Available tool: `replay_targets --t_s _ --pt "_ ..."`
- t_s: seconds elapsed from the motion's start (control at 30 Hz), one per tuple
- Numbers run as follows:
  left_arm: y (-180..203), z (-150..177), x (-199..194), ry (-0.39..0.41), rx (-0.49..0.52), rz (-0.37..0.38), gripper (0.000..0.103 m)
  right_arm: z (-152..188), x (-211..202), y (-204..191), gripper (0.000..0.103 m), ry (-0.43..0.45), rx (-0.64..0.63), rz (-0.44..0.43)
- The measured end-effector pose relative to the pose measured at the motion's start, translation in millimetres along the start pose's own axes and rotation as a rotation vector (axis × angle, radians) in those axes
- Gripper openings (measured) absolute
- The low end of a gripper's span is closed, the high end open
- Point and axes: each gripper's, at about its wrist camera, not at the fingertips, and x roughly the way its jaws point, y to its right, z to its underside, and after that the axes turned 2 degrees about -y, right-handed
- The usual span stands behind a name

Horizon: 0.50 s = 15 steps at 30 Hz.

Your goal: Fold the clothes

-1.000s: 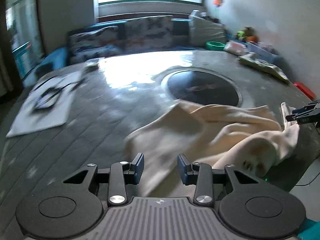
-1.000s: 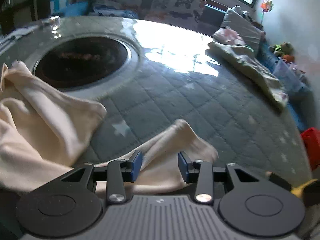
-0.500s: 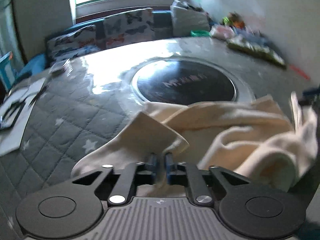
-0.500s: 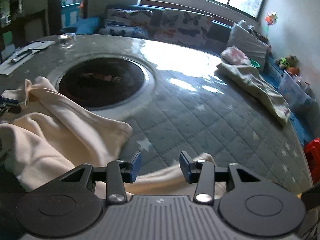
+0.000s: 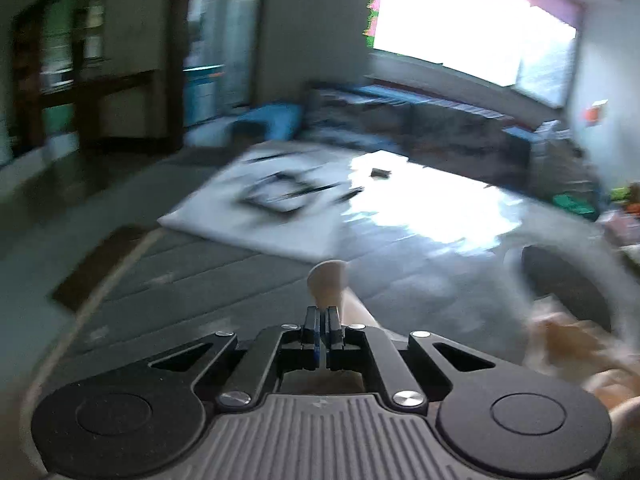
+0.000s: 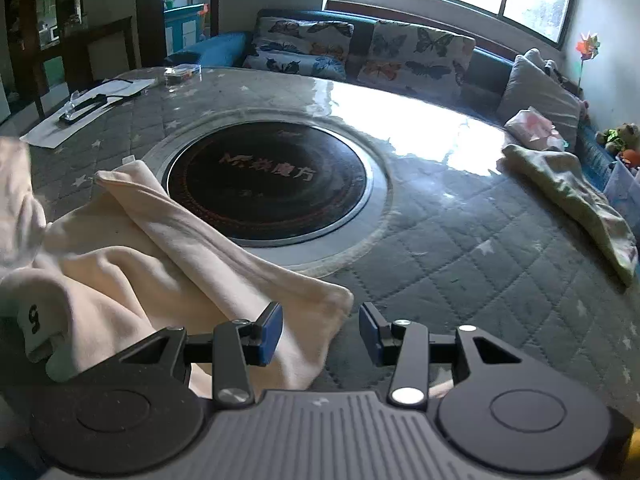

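A cream garment [image 6: 160,248] lies crumpled on the near left of the quilted grey table [image 6: 480,248], with one folded band running toward the dark round inset. In the blurred left wrist view my left gripper [image 5: 321,312] is shut on the cream garment [image 5: 328,280], and a rounded bit of cloth pokes out past the fingertips. My right gripper [image 6: 320,320] stands open low over the garment's right corner. That corner lies by its left finger and partly in the gap, with the pads off it.
A black round glass inset [image 6: 264,180] sits mid-table. A greenish garment [image 6: 572,184] and a pink bundle [image 6: 532,124] lie at the far right edge. White paper with dark items [image 6: 80,108] lies far left. A cushioned sofa [image 6: 360,52] runs behind the table.
My left gripper went from open to shut on the garment's edge, then swung fast to the left with it, rolling. My right gripper pulled back slightly; a different cloth corner now lies under it.
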Motion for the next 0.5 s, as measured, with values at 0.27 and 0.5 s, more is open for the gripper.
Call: replay_targets --t_s 0.27,0.5 --pt "-5.3 5.9 10.2 -0.086 0.042 -0.063 0.021 0.7 7.9 3.3 0.043 -0.021 0.019 -0.02" --pt "103.7 -12.9 11.2 -0.037 0.292 0.261 0.055 1.4 13.2 11.6 0.043 -0.036 0.043 -0.051"
